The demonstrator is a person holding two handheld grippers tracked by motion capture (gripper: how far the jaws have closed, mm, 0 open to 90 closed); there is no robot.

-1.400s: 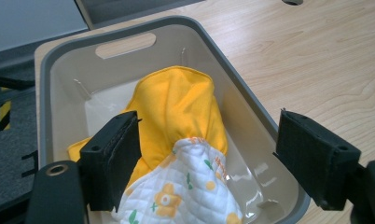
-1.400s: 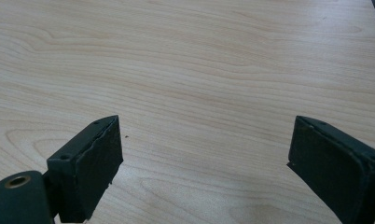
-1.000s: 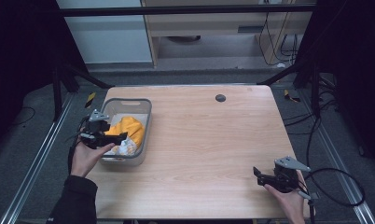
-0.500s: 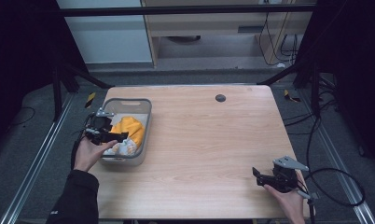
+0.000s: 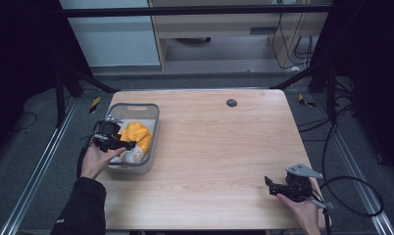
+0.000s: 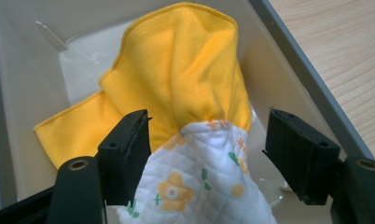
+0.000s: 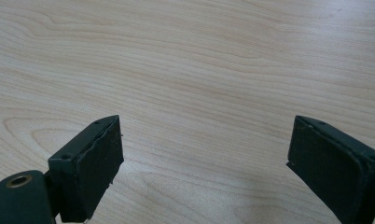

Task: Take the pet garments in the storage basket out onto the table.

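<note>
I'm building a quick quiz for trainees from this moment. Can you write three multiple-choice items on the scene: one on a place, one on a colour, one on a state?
1. Where does the yellow cloth lie?
A. in the grey bin
B. on the bare table
C. on the floor

2. What colour are the flowers on the white quilted cloth?
A. blue
B. orange
C. purple

3. How does the right gripper stand?
A. shut on a cloth
B. open over bare wood
C. inside the bin

Answers: 1 A, the bin's walls surround it. 2 B, orange petals show. 3 B, its jaws stand apart with nothing between them.
</note>
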